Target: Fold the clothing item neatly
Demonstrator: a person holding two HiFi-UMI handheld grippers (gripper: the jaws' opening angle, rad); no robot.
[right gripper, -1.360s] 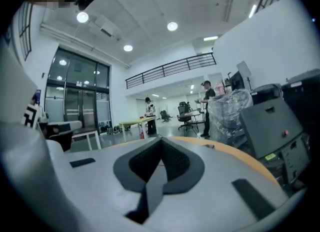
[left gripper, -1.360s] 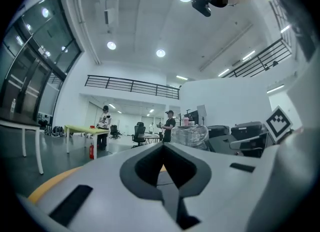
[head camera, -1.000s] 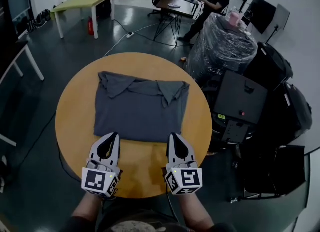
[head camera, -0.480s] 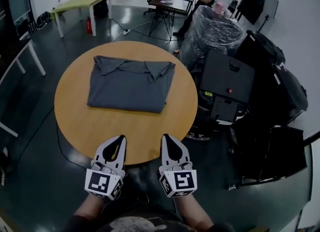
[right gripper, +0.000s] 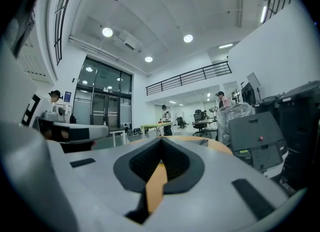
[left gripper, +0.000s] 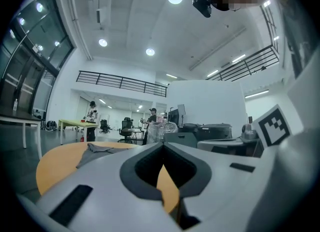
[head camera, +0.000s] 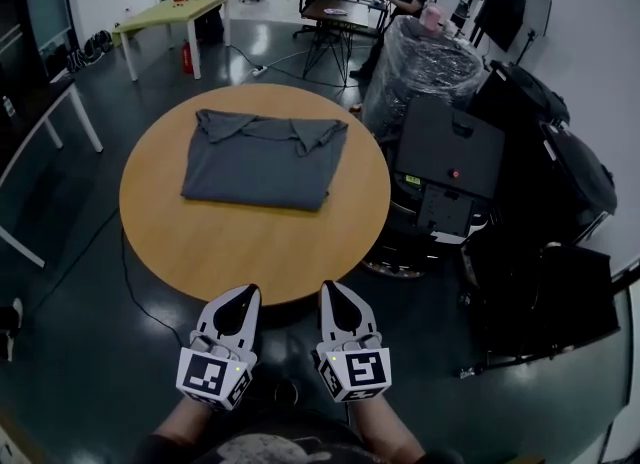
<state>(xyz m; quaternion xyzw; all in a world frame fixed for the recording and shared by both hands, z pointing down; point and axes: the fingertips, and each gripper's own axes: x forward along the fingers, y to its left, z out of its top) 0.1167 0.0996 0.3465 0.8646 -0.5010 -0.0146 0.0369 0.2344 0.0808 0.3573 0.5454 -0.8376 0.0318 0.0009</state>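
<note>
Head view: A grey shirt (head camera: 262,160) lies folded into a neat rectangle, collar on top at its far edge, in the upper-left part of a round wooden table (head camera: 250,267). Its edges look square, so the fold appears done or nearly so. The left gripper (head camera: 244,295) and right gripper (head camera: 329,289) sit side by side at the bottom centre of the frame, just short of the table's near rim and well apart from the shirt. Neither touches cloth or wood. A plastic-wrapped bundle (head camera: 425,67) and a black cabinet (head camera: 455,162) stand to the right of the table.

Left gripper view: The jaws are pressed together with nothing between them; only table wood shows through the hollow behind the tips. The shirt (left gripper: 100,149) appears at centre left, far across the tabletop. The gripper points level over the table, consistent with a resting pose, not a reach.

Right gripper view: The jaws are likewise closed on nothing. The table's edge (right gripper: 202,141) shows just past the tips, right of centre. The shirt cannot be made out here.

Judgement: both tools are held clear so the fold stays undisturbed.
</note>
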